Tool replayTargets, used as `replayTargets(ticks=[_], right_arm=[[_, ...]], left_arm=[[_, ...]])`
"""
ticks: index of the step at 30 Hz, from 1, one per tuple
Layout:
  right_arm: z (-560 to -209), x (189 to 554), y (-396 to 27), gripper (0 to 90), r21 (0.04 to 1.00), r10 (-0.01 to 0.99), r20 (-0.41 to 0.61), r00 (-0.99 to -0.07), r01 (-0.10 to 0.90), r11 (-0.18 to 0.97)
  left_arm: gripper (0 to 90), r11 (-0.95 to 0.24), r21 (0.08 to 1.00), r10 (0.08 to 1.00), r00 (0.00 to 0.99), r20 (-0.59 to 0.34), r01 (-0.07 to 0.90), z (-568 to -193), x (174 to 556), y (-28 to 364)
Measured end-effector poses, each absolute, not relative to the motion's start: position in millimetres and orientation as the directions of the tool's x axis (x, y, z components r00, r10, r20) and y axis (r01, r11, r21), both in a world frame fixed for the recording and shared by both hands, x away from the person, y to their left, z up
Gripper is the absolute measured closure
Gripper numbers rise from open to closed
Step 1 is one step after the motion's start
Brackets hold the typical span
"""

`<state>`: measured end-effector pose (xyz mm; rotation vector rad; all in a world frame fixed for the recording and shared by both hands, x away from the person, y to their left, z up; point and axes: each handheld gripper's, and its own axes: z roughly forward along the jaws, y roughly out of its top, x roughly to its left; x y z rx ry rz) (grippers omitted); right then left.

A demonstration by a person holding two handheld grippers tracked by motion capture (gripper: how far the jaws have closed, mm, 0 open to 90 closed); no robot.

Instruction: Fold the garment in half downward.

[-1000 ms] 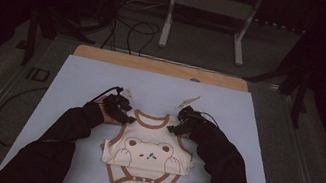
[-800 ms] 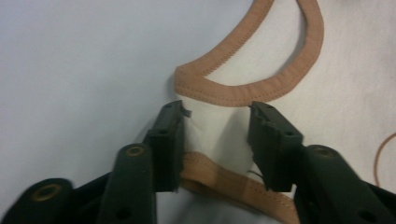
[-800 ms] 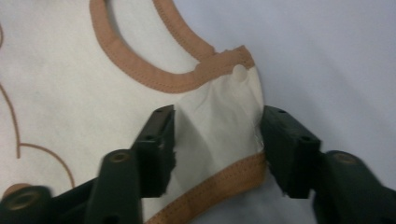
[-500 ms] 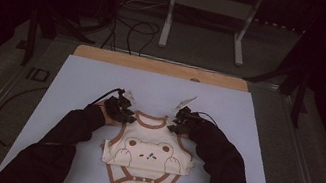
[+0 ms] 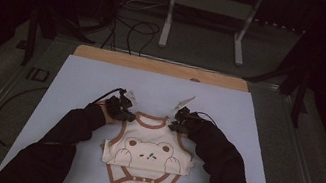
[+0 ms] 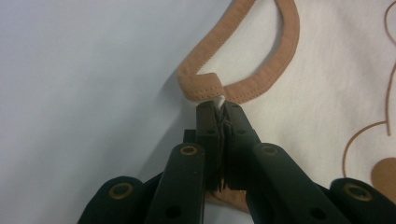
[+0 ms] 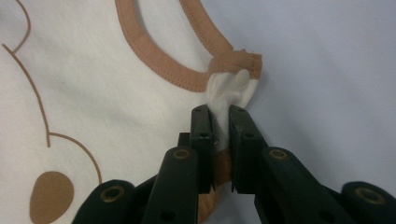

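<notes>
Left gripper [image 5: 122, 110] and right gripper [image 5: 181, 122], jaws just closed, each pinch a shoulder strap of the bear-print bodysuit [image 5: 147, 156] lying flat on the blue mat [image 5: 81, 82]. Both grips appear secured, so the garment is likely ready for lifting or folding.

My bodysuit [image 5: 147, 152] is soft matt cotton cloth with stitched brown binding; my bench [image 5: 81, 82] cover looks smooth, matt; its far edge is wood.

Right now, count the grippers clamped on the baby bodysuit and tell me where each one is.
2. The left gripper pinches the bodysuit at its left shoulder strap; the right gripper pinches the right shoulder strap. Both are at the garment's far edge.
</notes>
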<state>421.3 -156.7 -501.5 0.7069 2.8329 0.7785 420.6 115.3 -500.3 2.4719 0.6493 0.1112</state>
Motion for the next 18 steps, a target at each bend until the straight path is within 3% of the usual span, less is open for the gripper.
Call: replayTargets(ticks=[18], right_arm=[[-475, 418, -162, 82.6, 0.575, 0.480, -0.008, -0.877, 0.389, 0.720]], left_arm=[[87.5, -0.687, 0.621, 0.449, 0.893, -0.046, 0.377, -465, 418, 120]])
